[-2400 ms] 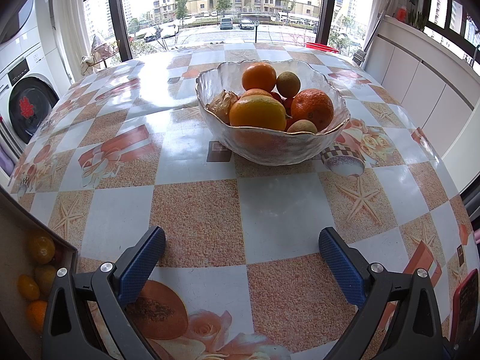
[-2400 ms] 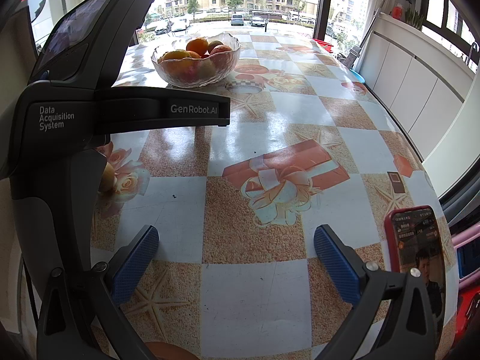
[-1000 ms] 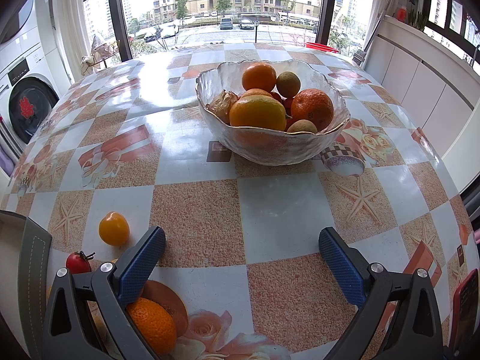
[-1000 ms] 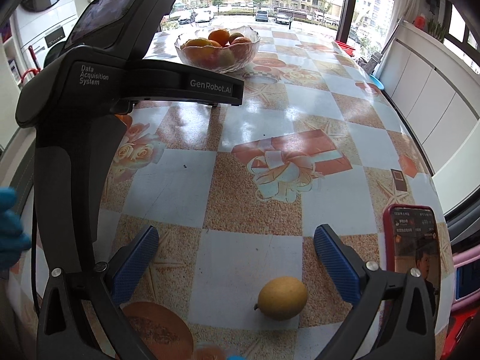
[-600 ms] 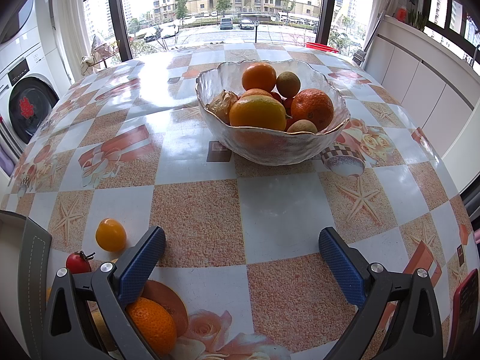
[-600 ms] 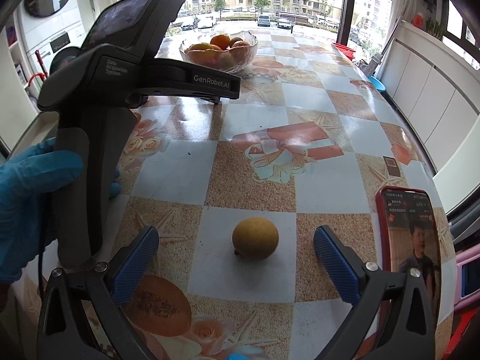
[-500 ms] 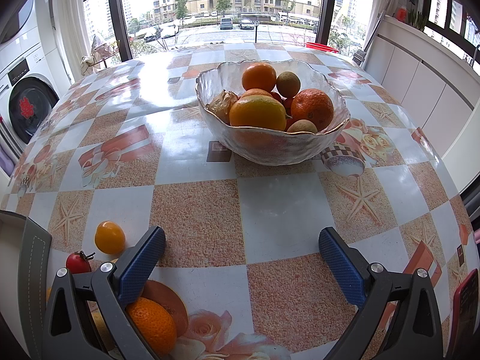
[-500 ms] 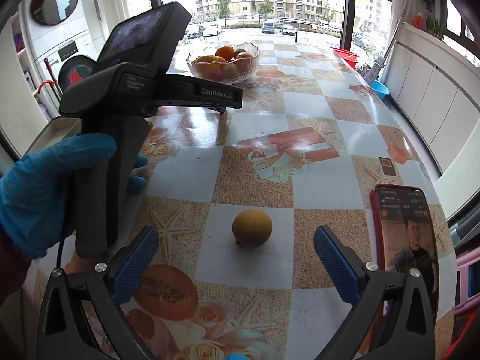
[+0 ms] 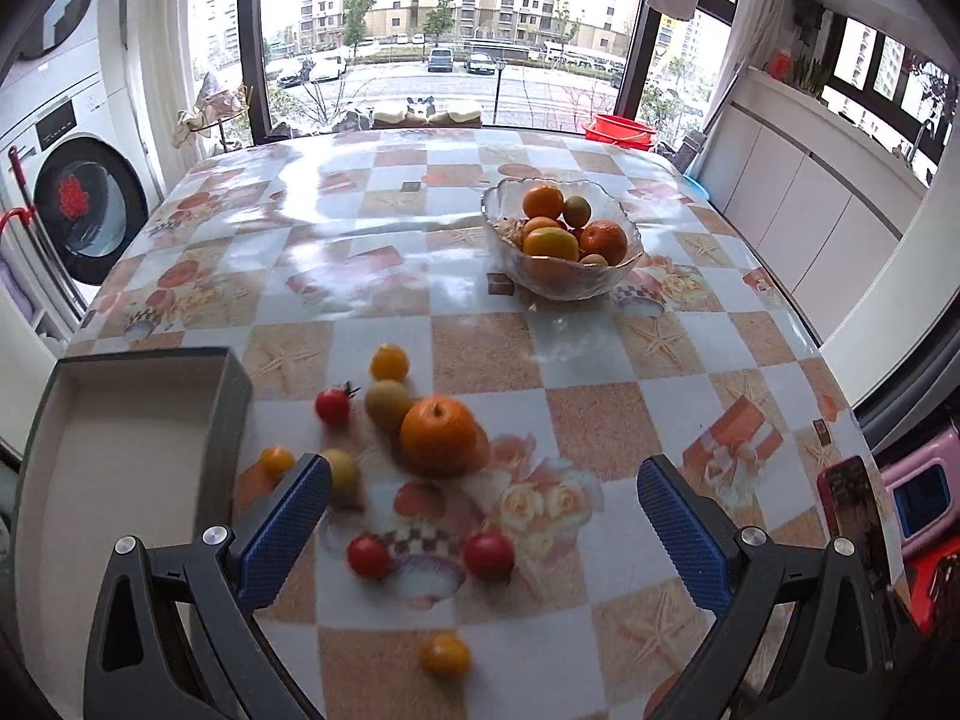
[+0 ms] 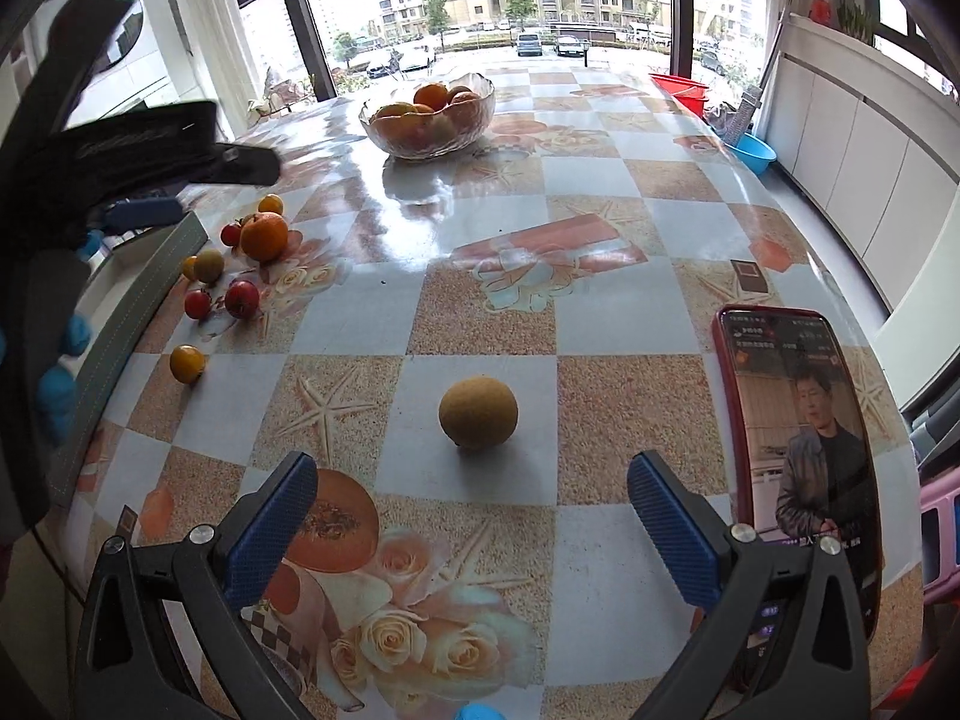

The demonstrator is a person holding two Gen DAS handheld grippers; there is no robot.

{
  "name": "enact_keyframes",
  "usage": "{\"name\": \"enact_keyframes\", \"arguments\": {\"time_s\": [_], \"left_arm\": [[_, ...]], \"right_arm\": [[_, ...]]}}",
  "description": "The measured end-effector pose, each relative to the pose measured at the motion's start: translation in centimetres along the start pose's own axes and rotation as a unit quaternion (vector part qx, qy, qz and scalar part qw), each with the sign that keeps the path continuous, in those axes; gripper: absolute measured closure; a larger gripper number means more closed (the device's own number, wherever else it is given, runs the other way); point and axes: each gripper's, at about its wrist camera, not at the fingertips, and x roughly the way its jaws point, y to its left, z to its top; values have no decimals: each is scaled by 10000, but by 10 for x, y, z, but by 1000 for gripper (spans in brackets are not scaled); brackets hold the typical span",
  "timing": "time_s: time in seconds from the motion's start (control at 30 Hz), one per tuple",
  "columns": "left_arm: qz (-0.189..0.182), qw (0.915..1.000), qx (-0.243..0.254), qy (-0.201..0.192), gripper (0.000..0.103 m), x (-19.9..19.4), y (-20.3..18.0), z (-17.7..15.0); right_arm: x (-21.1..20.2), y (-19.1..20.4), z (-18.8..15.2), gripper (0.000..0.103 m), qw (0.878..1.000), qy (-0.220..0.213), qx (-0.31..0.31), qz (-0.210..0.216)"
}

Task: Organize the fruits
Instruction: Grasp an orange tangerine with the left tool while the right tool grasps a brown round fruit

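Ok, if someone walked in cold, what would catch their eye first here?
Probably the loose fruit scattered beside the grey tray: a big orange ringed by cherry tomatoes. Then the glass bowl heaped with fruit farther back, and a lone brown fruit ahead of the open right gripper.

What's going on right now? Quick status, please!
Both grippers, left and right, open, empty. Loose fruit scattered beside gray tray. Nothing blocking.

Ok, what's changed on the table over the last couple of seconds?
The left gripper has pulled back and up, so the loose fruit now shows: an orange and small tomatoes beside the empty box. The right gripper rose too, bringing a brown fruit into view ahead. Both stay open, holding nothing. The bowl and phone haven't moved.
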Motion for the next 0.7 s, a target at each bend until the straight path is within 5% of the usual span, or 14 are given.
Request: {"name": "enact_keyframes", "arguments": {"time_s": [0.27,0.53,0.7], "left_arm": [[544,9962,248,628,1,12,16,-73],[625,9968,181,454,0,24,14,-77],[633,9953,54,725,0,29,13,-68]], "right_arm": [[-14,-2,1,0,9997,-207,120,72],[-22,-5,10,0,9994,-232,168,171],[-32,-18,17,0,9989,-332,303,123]]}}
